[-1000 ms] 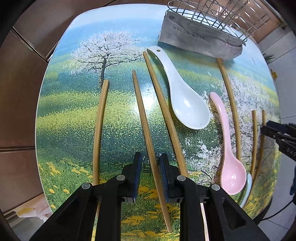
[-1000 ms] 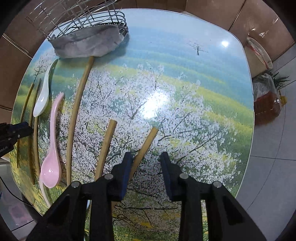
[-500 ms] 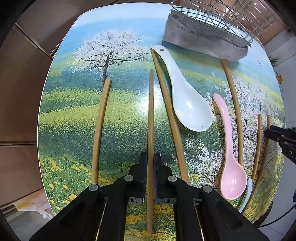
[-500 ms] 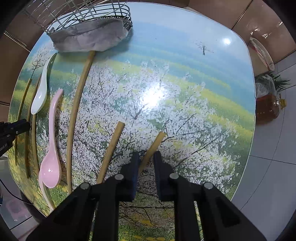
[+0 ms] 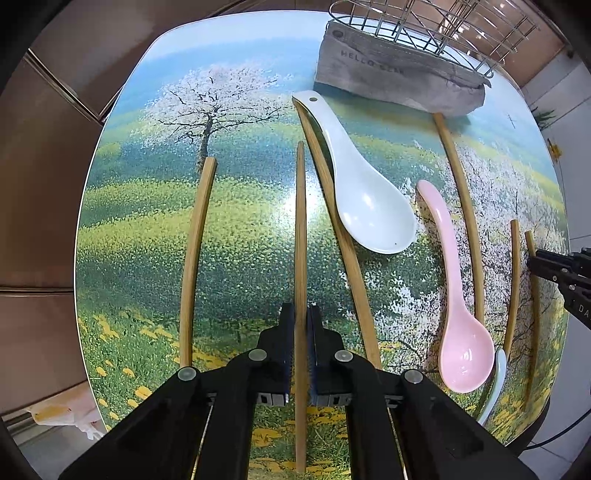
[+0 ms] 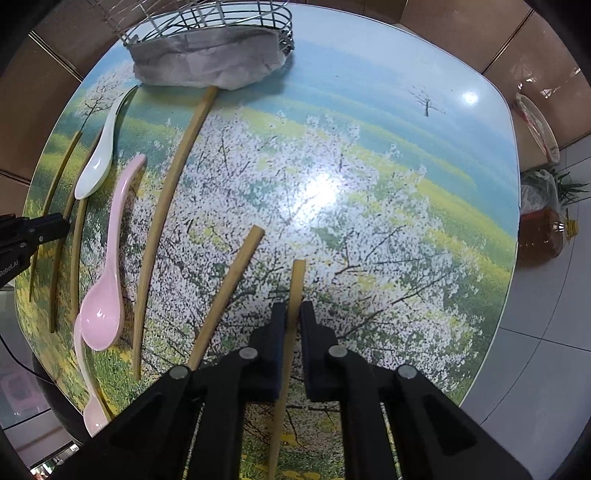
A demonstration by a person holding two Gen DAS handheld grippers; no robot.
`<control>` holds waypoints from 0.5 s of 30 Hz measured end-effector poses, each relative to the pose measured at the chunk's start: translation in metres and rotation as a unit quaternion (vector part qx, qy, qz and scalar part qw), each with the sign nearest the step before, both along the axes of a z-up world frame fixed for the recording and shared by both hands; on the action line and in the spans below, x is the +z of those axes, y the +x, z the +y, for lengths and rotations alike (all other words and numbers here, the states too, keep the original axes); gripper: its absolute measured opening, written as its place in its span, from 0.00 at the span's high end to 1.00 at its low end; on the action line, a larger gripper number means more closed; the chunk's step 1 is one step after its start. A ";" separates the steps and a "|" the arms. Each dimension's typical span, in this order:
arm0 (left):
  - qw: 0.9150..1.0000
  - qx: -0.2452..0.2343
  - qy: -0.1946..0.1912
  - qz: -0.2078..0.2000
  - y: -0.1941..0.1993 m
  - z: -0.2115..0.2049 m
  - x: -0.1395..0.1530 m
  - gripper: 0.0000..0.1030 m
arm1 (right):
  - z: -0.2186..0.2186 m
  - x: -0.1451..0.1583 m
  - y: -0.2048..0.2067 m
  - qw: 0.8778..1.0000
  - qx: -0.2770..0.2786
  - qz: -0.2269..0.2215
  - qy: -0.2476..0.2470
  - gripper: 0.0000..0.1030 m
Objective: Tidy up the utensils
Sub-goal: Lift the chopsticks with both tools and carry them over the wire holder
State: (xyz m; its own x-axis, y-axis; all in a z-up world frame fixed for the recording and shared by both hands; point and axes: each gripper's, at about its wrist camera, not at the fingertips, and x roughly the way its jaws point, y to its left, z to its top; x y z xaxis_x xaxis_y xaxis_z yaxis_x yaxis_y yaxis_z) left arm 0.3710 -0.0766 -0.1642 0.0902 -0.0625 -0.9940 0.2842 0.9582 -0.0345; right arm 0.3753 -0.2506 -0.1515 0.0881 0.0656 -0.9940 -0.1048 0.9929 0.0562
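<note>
Both grippers pointed down, the left gripper [image 5: 302, 325] with fingers clamped on one chopstick [image 5: 300, 221] mid-tabletop, the right gripper [image 6: 291, 325] pinching another [image 6: 296, 284] nearer the right edge, presumably for lifting toward the far-edge rack [image 6: 221, 18].

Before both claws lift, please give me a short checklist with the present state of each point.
1. Left claw shut on a chopstick: ok.
2. Right claw shut on a second chopstick: ok.
3. Neighbour chopstick apart from the right claw: ok, though close.
4. White spoon and pink spoon out of both claws: ok.
5. Wire basket free to receive: cannot tell; a grey pouch leans on it.
</note>
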 end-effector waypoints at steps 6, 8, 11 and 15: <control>1.000 -0.006 -0.003 -0.013 -0.010 0.003 0.004 0.95 | -0.002 0.002 -0.013 1.000 0.008 -0.018 0.008 0.93; 1.000 -0.007 -0.008 -0.018 -0.015 0.004 0.004 0.95 | -0.003 0.002 -0.017 1.000 0.010 -0.024 0.011 0.94; 1.000 0.003 -0.023 -0.020 -0.022 0.011 0.006 0.95 | -0.005 0.004 -0.023 0.999 0.013 -0.035 0.022 0.94; 0.999 0.016 -0.042 -0.030 -0.031 0.026 0.012 0.95 | 0.000 0.006 -0.037 0.998 0.022 -0.053 0.040 0.94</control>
State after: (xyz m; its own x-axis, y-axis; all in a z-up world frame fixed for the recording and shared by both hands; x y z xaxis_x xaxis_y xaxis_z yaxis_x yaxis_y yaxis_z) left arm 0.3402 -0.0511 -0.1521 0.1519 -0.1411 -0.9783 0.2583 0.9610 -0.0985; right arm 0.3386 -0.2507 -0.1451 0.1876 0.1495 -0.9708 -0.1570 0.9802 0.1206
